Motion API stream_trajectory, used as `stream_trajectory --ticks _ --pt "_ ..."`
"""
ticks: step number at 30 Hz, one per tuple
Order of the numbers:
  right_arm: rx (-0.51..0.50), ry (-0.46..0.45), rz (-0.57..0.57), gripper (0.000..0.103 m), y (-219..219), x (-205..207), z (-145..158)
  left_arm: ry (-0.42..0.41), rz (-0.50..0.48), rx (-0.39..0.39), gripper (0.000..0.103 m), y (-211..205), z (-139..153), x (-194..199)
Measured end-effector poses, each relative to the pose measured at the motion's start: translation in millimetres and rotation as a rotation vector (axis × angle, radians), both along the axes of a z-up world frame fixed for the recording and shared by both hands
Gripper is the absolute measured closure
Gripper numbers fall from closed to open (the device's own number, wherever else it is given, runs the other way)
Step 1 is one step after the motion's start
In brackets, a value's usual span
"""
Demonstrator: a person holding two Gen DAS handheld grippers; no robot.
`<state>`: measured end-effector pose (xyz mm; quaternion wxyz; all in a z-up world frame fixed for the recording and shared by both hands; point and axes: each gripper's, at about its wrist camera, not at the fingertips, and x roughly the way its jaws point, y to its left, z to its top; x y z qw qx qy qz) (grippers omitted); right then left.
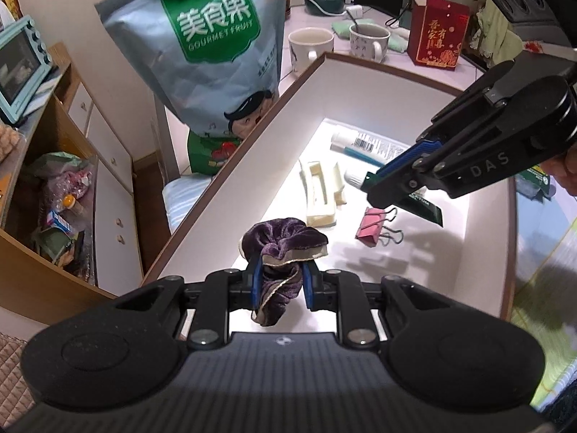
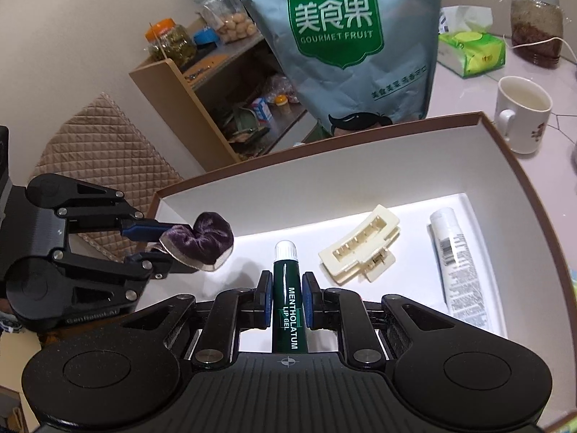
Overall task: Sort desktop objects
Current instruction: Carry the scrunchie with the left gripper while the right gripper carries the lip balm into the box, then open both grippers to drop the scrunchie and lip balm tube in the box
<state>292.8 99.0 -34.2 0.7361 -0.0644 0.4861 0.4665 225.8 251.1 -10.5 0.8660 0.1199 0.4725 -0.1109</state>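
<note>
Pinching a purple velvet scrunchie [image 1: 285, 249] above the white box [image 1: 252, 166], the left gripper [image 1: 279, 281] hovered at its seven o'clock corner while the right gripper [image 2: 286, 301] clamped a green lip gel tube [image 2: 288, 299] over the box's middle.

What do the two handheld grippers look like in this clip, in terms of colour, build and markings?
Both are matte black linkage grippers with silver pivot screws, blue pads inside the jaws, round side housings and a ribbed top plate with a small crosshair mark. The left gripper carries pale lettering along its lower edge; the right gripper reads "DAS" on its side. No cables or sleeves are visible.
</note>
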Motion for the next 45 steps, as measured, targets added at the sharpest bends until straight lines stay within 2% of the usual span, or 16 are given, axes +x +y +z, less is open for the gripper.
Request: stream_trajectory --ticks 12,21,24,26,29,40,42,43,45 --pt "-0.066 0.037 0.015 0.088 30.3 18.1 -30.2 0.048 0.016 -0.031 0.084 14.4 -26.0 22.7" --pt "-0.070 0.048 0.021 0.088 37.0 25.7 -39.7 0.068 0.034 -0.036 0.080 19.5 -37.3 33.0" --pt "-0.066 0.049 0.021 0.087 37.5 27.4 -40.5 0.068 0.038 -0.035 0.075 20.4 -38.6 33.8" --pt "-0.060 0.046 0.023 0.087 38.0 27.3 -40.0 0.063 0.043 -0.034 0.064 20.8 -38.2 33.6" --pt "-0.050 0.044 0.024 0.087 38.7 26.8 -40.5 0.053 0.047 -0.028 0.053 21.1 -35.6 32.2" --pt "-0.024 -0.018 0.042 0.087 46.7 19.7 -37.3 0.031 0.069 -0.026 0.053 25.2 -24.9 25.9" --pt "-0.009 -0.035 0.026 0.062 45.4 18.2 -35.5 0.030 0.075 -0.025 0.053 26.3 -23.6 24.7" --pt "0.000 -0.044 0.016 0.036 44.6 17.4 -34.5 0.029 0.078 -0.025 0.053 26.9 -23.0 24.1" --pt "0.011 -0.059 0.015 0.035 43.3 15.0 -32.2 0.028 0.083 -0.026 0.053 27.7 -21.9 22.5"
